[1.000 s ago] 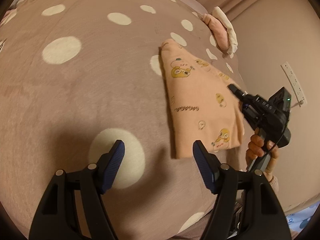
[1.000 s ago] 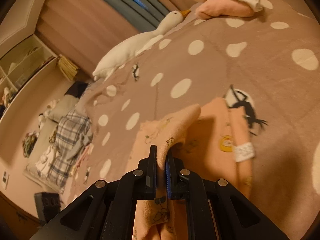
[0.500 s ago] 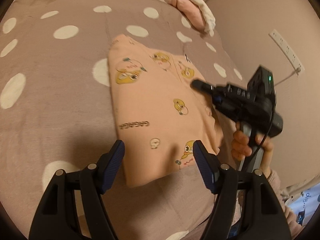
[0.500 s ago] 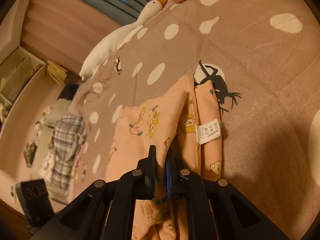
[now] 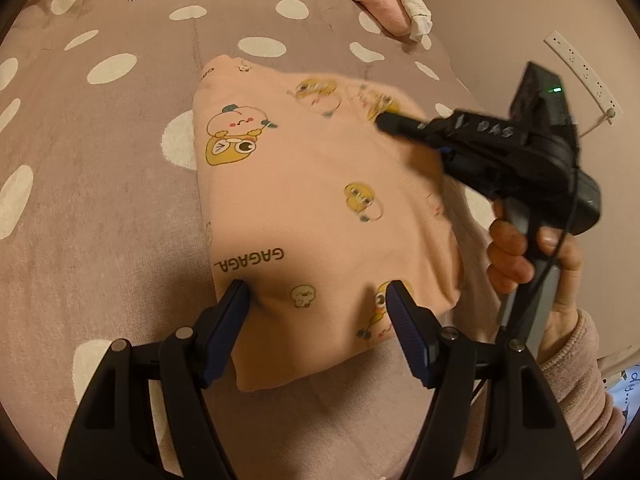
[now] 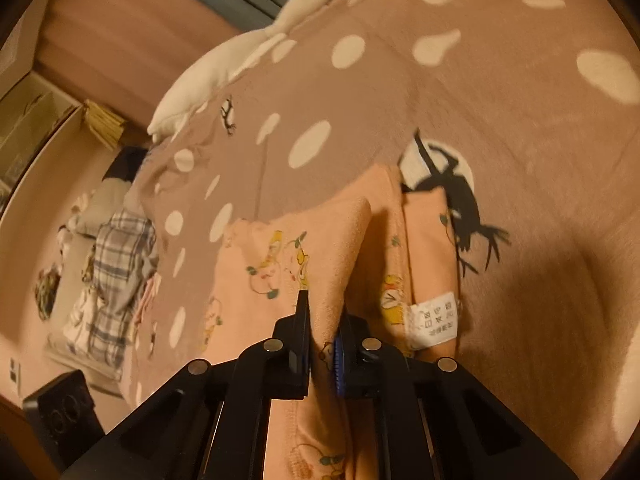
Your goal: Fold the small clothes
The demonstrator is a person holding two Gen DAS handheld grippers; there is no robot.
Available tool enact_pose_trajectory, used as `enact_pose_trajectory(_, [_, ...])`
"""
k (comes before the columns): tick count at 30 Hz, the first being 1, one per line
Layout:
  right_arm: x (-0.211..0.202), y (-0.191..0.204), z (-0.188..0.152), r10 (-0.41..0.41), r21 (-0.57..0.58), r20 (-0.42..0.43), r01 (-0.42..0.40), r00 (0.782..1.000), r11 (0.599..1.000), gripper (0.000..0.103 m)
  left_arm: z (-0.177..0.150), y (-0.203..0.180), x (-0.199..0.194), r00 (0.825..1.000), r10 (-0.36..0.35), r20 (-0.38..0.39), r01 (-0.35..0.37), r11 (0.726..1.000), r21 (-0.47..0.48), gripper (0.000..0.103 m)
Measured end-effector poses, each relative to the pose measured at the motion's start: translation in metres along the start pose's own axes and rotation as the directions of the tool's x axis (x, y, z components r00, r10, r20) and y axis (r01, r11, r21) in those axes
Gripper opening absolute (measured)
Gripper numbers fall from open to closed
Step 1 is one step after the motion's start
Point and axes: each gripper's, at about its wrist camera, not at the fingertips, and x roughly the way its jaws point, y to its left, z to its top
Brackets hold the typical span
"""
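Fabric of a peach garment (image 5: 320, 216), printed with cartoon figures, lay on the spotted blanket (image 5: 100, 200) toward its right edge, with wide bare blanket open to its left and beyond it. The right gripper (image 6: 322, 320) was clenched on a raised fold of the garment, while the left gripper (image 5: 318, 300) hung released, jaws apart over the garment's near edge. Folded clothes (image 5: 384, 4) sat at the blanket's far right edge, well apart.
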Motion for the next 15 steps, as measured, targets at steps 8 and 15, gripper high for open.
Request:
enact_pose_trajectory(8, [0.001, 0.002, 0.011, -0.106, -0.045, 0.016, 0.106, 0.994, 0.993, 0.010, 0.001, -0.008, 0.013, 1.000, -0.005, -0.024, 0.005, 1.000, 0.026, 0.071])
enact_pose_trajectory(15, [0.002, -0.005, 0.006, -0.248, -0.061, 0.003, 0.248, 0.969, 0.967, 0.017, 0.001, -0.005, 0.010, 0.999, -0.021, -0.025, 0.021, 1.000, 0.020, 0.071])
